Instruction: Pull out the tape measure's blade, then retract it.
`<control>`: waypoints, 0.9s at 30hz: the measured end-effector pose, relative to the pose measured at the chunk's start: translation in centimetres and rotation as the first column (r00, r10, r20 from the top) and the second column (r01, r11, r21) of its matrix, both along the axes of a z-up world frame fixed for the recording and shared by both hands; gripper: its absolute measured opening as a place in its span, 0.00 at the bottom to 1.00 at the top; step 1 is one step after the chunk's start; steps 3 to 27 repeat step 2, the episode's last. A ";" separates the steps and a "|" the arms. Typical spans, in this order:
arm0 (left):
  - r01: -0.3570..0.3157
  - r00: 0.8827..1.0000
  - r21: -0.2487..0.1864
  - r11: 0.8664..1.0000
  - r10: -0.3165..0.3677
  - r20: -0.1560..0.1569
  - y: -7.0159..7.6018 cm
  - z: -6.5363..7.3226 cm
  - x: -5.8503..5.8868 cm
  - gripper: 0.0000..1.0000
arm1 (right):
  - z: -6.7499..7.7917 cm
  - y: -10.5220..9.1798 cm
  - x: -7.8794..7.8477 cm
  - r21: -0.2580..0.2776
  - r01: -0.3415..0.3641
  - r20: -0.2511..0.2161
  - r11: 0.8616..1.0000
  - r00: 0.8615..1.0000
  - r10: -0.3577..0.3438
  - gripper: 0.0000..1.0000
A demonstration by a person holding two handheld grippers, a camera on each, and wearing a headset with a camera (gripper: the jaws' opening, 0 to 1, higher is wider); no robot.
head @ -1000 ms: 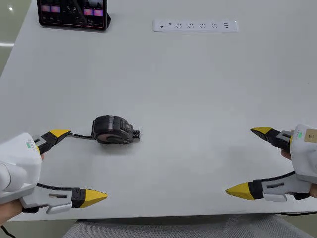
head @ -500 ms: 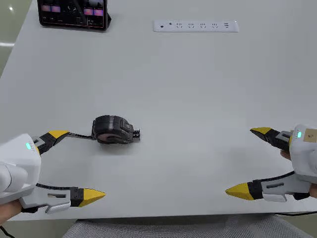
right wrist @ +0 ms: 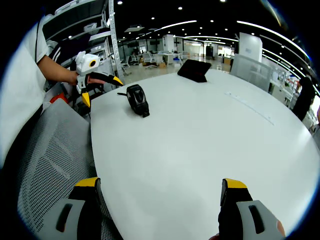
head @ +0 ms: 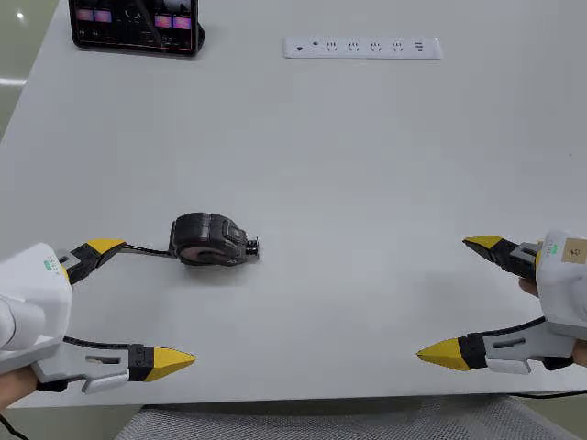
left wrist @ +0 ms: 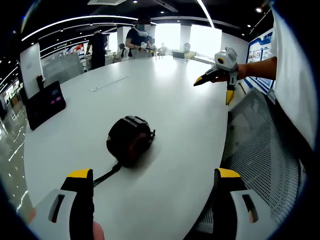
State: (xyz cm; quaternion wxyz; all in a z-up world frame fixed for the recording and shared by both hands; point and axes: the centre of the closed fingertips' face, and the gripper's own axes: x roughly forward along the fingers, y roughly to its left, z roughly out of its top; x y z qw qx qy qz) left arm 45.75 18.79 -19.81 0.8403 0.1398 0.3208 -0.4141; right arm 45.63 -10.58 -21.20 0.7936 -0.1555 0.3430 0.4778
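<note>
A black tape measure [head: 209, 241] lies on the white table [head: 348, 165] left of centre, its strap trailing left and its blade drawn in. It also lies just ahead of my jaws in the left gripper view, tape measure [left wrist: 130, 140], and far off in the right gripper view, tape measure [right wrist: 137, 99]. My left gripper [head: 147, 302] is open at the table's near left, its upper tip close to the strap. My right gripper [head: 463, 298] is open at the near right edge with nothing between its jaws.
A black tablet [head: 136, 25] stands at the far left of the table and a white power strip [head: 361, 47] lies at the far centre. A grey mesh chair seat [head: 321, 422] sits below the near edge. People stand in the room beyond the table.
My left gripper has drifted slightly left and down. The tape measure and my right gripper have not moved.
</note>
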 end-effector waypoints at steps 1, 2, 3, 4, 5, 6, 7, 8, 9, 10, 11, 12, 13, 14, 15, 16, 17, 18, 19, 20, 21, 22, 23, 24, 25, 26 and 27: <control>0.000 1.000 -0.003 1.000 0.000 -0.006 0.0 0.0 -0.1 0.98 | 0.0 0.0 0.0 0.000 -0.001 0.000 1.000 1.000 0.001 0.99; -0.002 1.000 -0.002 1.000 0.002 0.000 0.0 0.0 0.0 0.98 | 0.0 0.0 0.0 0.000 -0.001 -0.001 1.000 1.000 0.001 0.99; -0.002 1.000 -0.002 1.000 0.002 0.000 0.0 0.0 0.0 0.98 | 0.0 0.0 0.0 0.000 -0.001 -0.001 1.000 1.000 0.001 0.99; -0.002 1.000 -0.002 1.000 0.002 0.000 0.0 0.0 0.0 0.98 | 0.0 0.0 0.0 0.000 -0.001 -0.001 1.000 1.000 0.001 0.99; -0.002 1.000 -0.002 1.000 0.002 0.000 0.0 0.0 0.0 0.98 | 0.0 0.0 0.0 0.000 -0.001 -0.001 1.000 1.000 0.001 0.99; -0.002 1.000 -0.002 1.000 0.002 0.000 0.0 0.0 0.0 0.98 | 0.0 0.0 0.0 0.000 -0.001 -0.001 1.000 1.000 0.001 0.99; -0.002 1.000 -0.002 1.000 0.002 0.000 0.0 0.0 0.0 0.98 | 0.0 0.0 0.0 0.000 -0.001 -0.001 1.000 1.000 0.001 0.99; -0.002 1.000 -0.002 1.000 0.002 0.000 0.0 0.0 0.0 0.98 | 0.0 0.0 0.0 0.000 -0.001 -0.001 1.000 1.000 0.001 0.99; -0.002 1.000 -0.002 1.000 0.002 0.000 0.0 0.0 0.0 0.98 | 0.0 0.0 0.0 0.000 -0.001 -0.001 1.000 1.000 0.001 0.99; -0.002 1.000 -0.002 1.000 0.002 0.000 0.0 0.0 0.0 0.98 | 0.0 0.0 0.0 0.000 -0.001 -0.001 1.000 1.000 0.001 0.99; -0.002 1.000 -0.002 1.000 0.002 0.000 0.0 0.0 0.0 0.98 | 0.0 0.0 0.0 0.000 -0.001 -0.001 1.000 1.000 0.001 0.99; -0.002 1.000 -0.002 1.000 0.002 0.000 0.0 0.0 0.0 0.98 | 0.0 0.0 0.0 0.000 -0.001 -0.001 1.000 1.000 0.001 0.99; -0.002 1.000 -0.002 1.000 0.002 0.000 0.0 0.0 0.0 0.98 | 0.0 0.0 0.0 0.000 -0.001 -0.001 1.000 1.000 0.001 0.99; -0.002 1.000 -0.002 1.000 0.002 0.000 0.0 0.0 0.0 0.98 | 0.0 0.0 0.0 0.000 -0.001 -0.001 1.000 1.000 0.001 0.99; -0.002 1.000 -0.002 1.000 0.002 0.000 0.0 0.0 0.0 0.98 | 0.0 0.0 0.0 0.000 -0.001 -0.001 1.000 1.000 0.001 0.99; -0.002 1.000 -0.002 1.000 0.002 0.000 0.0 0.0 0.0 0.98 | 0.0 0.0 0.0 0.000 -0.001 -0.001 1.000 1.000 0.001 0.99; -0.002 1.000 -0.002 1.000 0.002 0.000 0.0 0.0 0.0 0.98 | 0.0 0.0 0.0 0.000 -0.001 -0.001 1.000 1.000 0.001 0.99; -0.002 1.000 -0.002 1.000 0.002 0.000 0.0 0.0 0.0 0.98 | 0.0 0.0 0.0 0.000 -0.001 -0.001 1.000 1.000 0.001 0.99; -0.002 1.000 -0.002 1.000 0.002 0.000 0.0 0.0 0.0 0.98 | 0.0 0.0 0.0 0.000 -0.001 -0.001 1.000 1.000 0.001 0.99; -0.002 1.000 -0.002 1.000 0.002 0.000 0.0 0.0 0.0 0.98 | 0.0 0.0 0.0 0.000 -0.001 -0.001 1.000 1.000 0.001 0.99; -0.002 1.000 -0.002 1.000 0.002 0.000 0.0 0.0 0.0 0.98 | 0.0 0.0 0.0 0.000 -0.001 -0.001 1.000 1.000 0.001 0.99; -0.002 1.000 -0.002 1.000 0.002 0.000 0.0 0.0 0.0 0.98 | 0.0 0.0 0.0 0.000 -0.001 -0.001 1.000 1.000 0.001 0.99; -0.002 1.000 -0.002 1.000 0.002 0.000 0.0 0.0 0.0 0.98 | 0.0 0.0 0.0 0.000 -0.001 -0.001 1.000 1.000 0.001 0.99; -0.002 1.000 -0.002 1.000 0.002 0.000 0.0 0.0 0.0 0.98 | 0.0 0.0 0.0 0.000 -0.001 -0.001 1.000 1.000 0.001 0.99; -0.002 1.000 -0.002 1.000 0.002 0.000 0.0 0.0 0.0 0.98 | 0.0 0.0 0.0 0.000 -0.001 -0.001 1.000 1.000 0.001 0.99; -0.002 1.000 -0.002 1.000 0.002 0.000 0.0 0.0 0.0 0.98 | 0.0 0.0 0.0 0.000 -0.001 -0.001 1.000 1.000 0.001 0.99; -0.002 1.000 -0.002 1.000 0.002 0.000 0.0 0.0 0.0 0.98 | 0.0 0.0 0.0 0.000 -0.001 -0.001 1.000 1.000 0.001 0.99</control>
